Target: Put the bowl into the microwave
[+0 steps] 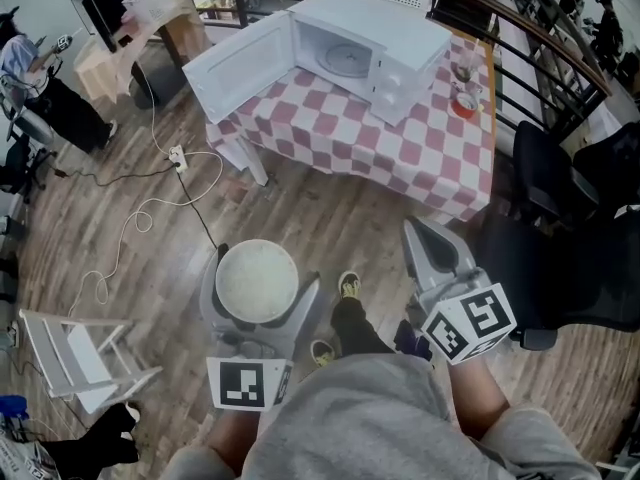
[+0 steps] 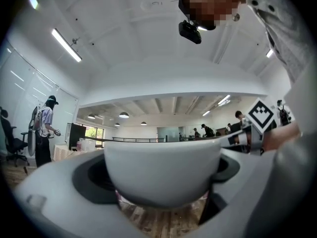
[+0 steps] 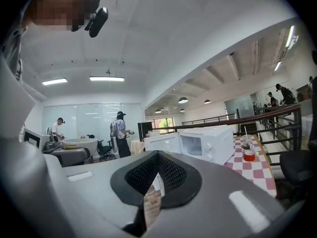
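Note:
A white bowl sits clamped between the jaws of my left gripper, held over the wooden floor well short of the table. In the left gripper view the bowl fills the middle between the grey jaws. The white microwave stands on the checked table ahead, its door swung wide open to the left, the glass plate inside bare. My right gripper is shut with nothing in it, held to the right at about the same height. In the right gripper view the microwave shows ahead.
A red-rimmed cup and a glass stand on the table's right end. A black office chair is close on the right. A power strip and cables lie on the floor left of the table. A white folding chair stands at the lower left.

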`<act>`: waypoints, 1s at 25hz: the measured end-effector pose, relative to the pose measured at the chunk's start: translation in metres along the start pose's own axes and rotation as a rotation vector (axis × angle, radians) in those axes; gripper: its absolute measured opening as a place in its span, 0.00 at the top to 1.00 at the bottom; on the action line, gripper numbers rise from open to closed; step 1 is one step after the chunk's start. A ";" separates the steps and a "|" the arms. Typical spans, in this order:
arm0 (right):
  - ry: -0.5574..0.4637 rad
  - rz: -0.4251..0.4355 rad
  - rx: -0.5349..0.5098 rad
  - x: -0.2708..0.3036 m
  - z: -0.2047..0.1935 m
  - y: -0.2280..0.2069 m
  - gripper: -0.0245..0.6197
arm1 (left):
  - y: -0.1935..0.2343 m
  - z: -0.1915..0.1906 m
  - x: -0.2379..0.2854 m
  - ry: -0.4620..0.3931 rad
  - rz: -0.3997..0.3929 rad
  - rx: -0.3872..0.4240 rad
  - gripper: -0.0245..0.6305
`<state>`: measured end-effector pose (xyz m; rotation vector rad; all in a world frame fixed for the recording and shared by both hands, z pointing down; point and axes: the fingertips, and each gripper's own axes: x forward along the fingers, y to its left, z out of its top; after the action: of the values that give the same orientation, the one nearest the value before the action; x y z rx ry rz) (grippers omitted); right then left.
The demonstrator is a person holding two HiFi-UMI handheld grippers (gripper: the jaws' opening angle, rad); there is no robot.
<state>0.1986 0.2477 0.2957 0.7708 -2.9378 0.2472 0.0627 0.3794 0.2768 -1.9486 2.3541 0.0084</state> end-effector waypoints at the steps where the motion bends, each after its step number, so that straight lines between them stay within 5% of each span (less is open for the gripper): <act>1: -0.003 0.002 0.002 0.009 0.002 -0.005 0.97 | 0.002 -0.002 0.008 0.004 -0.001 -0.001 0.16; 25: 0.039 0.048 -0.023 0.154 0.022 -0.101 0.97 | 0.034 -0.023 0.175 0.047 -0.026 0.010 0.16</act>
<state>0.1133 0.0834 0.3078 0.6851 -2.9201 0.2285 -0.0049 0.2128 0.2862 -1.9959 2.3521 -0.0510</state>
